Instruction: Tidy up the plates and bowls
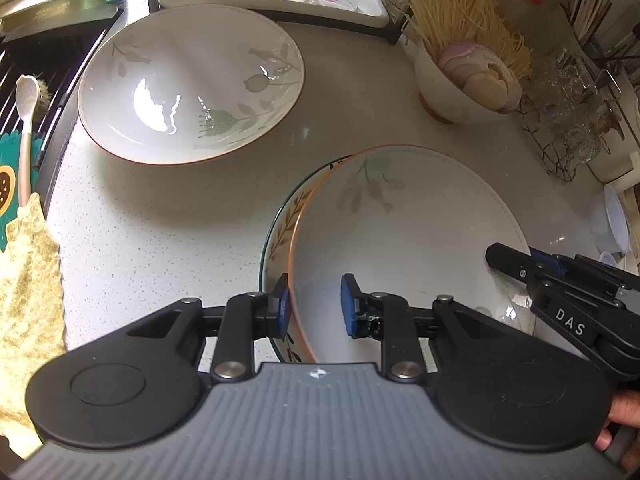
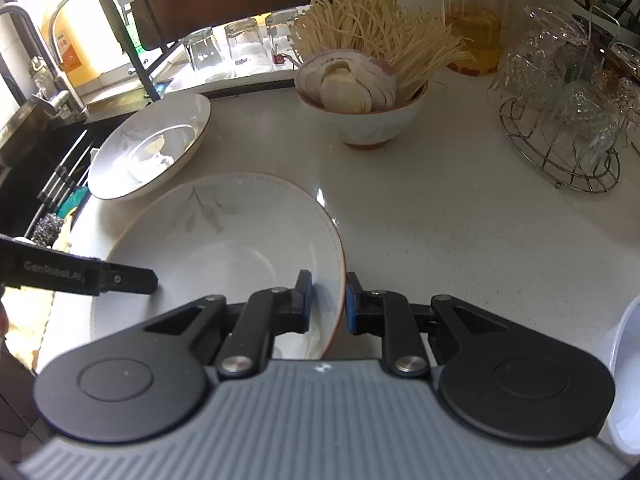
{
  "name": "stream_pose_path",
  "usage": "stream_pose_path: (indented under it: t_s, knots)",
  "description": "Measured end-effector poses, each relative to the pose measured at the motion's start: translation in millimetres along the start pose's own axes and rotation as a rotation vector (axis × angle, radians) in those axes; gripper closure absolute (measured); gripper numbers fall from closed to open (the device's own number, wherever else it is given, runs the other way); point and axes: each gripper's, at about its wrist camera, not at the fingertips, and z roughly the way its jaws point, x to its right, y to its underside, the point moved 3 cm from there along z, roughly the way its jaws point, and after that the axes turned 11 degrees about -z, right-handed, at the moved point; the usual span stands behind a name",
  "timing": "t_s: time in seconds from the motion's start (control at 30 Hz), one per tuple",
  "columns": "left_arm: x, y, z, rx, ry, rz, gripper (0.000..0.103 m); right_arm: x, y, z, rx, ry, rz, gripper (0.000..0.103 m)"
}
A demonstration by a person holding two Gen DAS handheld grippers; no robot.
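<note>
The worktop (image 1: 168,232) is pale speckled stone, with a dark sink and draining grid at its far left, a tray of upturned glasses (image 2: 236,46) along the far edge, and a wire rack of glassware (image 2: 568,128) at the far right. A small bowl of sliced onion and enoki mushrooms (image 2: 360,96) stands near the far edge. One white leaf-patterned plate (image 1: 192,84) lies alone at far left. A second white plate (image 1: 404,248) sits nested in a leaf-rimmed bowl (image 1: 280,232) at the near centre. The left tongs (image 1: 314,306) straddle the near-left rim of this pair, one pad outside the bowl and one inside the plate; the inner pad stands clear, so the jaws are apart. The right tongs (image 2: 328,302) straddle the plate's near-right rim, with slight gaps visible at both pads; the jaws are apart, not clamped. A yellow cloth (image 1: 28,288) lies at the near left.
</note>
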Motion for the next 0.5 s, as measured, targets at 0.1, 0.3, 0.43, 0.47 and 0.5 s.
stream_pose_path:
  t_s: [0.1, 0.3, 0.43, 0.47, 0.5]
  knots:
    - [-4.6, -2.9, -0.4, -0.013, 0.025, -0.041, 0.071, -1.2, 0.0, 2.4, 0.002, -0.003, -0.002, 0.081]
    - [-14.1, -7.6, -6.6, -0.031, 0.076, -0.119, 0.062, -4.1, -1.4, 9.8, -0.027, -0.023, -0.002, 0.081]
    - [-18.2, -6.4, -10.6, -0.045, 0.095, -0.144, 0.062, -9.4, -2.4, 10.5, -0.028, -0.007, -0.032, 0.081]
    - [-18.0, -4.8, -11.7, -0.049, 0.096, -0.146, 0.061, -9.3, -2.8, 11.0, -0.028, -0.009, -0.035, 0.081]
    - [-17.7, -3.4, -12.8, -0.054, 0.097, -0.145, 0.061, -9.0, -3.4, 11.9, -0.027, -0.012, -0.039, 0.081]
